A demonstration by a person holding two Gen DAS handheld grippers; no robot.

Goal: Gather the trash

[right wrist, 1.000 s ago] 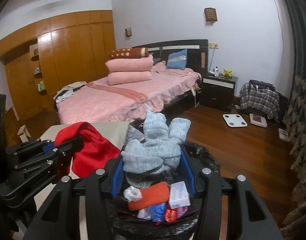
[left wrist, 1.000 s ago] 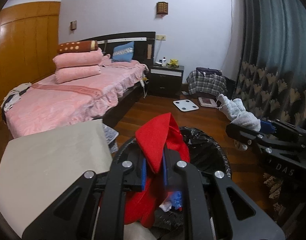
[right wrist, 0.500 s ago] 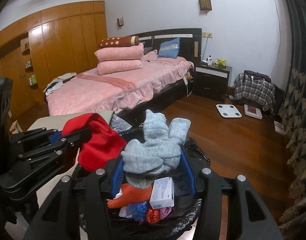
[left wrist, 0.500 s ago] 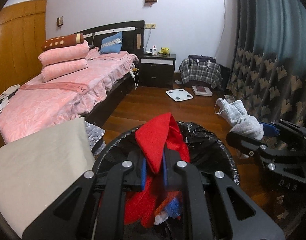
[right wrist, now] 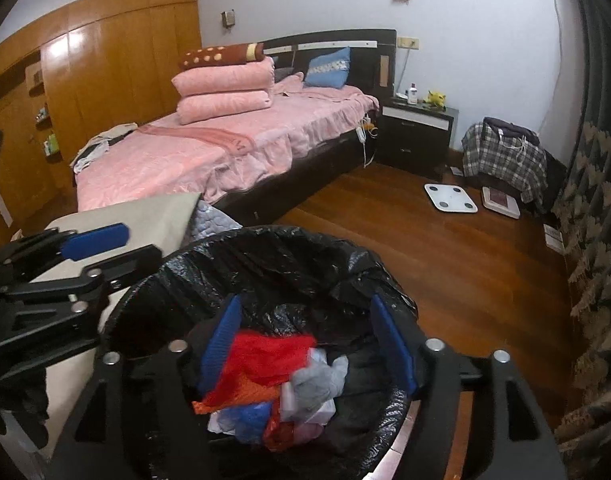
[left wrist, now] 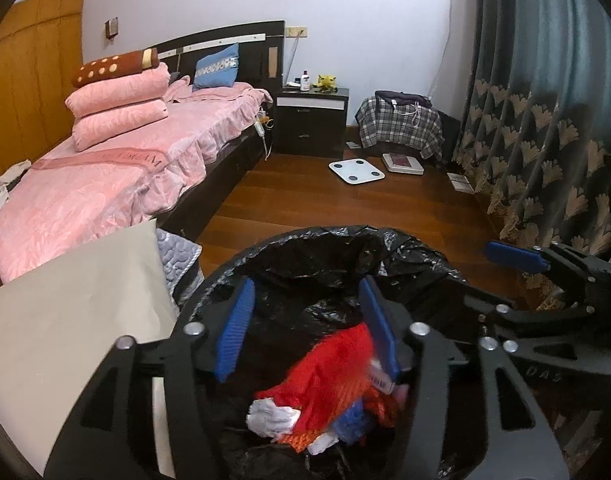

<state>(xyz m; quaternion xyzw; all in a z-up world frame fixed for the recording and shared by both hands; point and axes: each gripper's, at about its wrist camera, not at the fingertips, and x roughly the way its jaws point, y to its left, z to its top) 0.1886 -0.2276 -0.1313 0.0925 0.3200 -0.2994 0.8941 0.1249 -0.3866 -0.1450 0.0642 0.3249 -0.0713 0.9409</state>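
Tongs left [left wrist: 305, 320] and right [right wrist: 309, 340] spread, empty; red cloth [left wrist: 329, 364] below, inside bin [right wrist: 265, 248].

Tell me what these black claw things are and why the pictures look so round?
Each claw is a gripper that a person holds, one per hand. A small wide-angle camera on each looks along its two blue-padded fingers, so the room bends. One picture is from the left gripper, the other from the right gripper. Both are open and hold nothing. Below them is a trash bin lined with a black bag. Inside lie a red cloth, a gray sock and other scraps. Behind are a pink bed and wooden floor.
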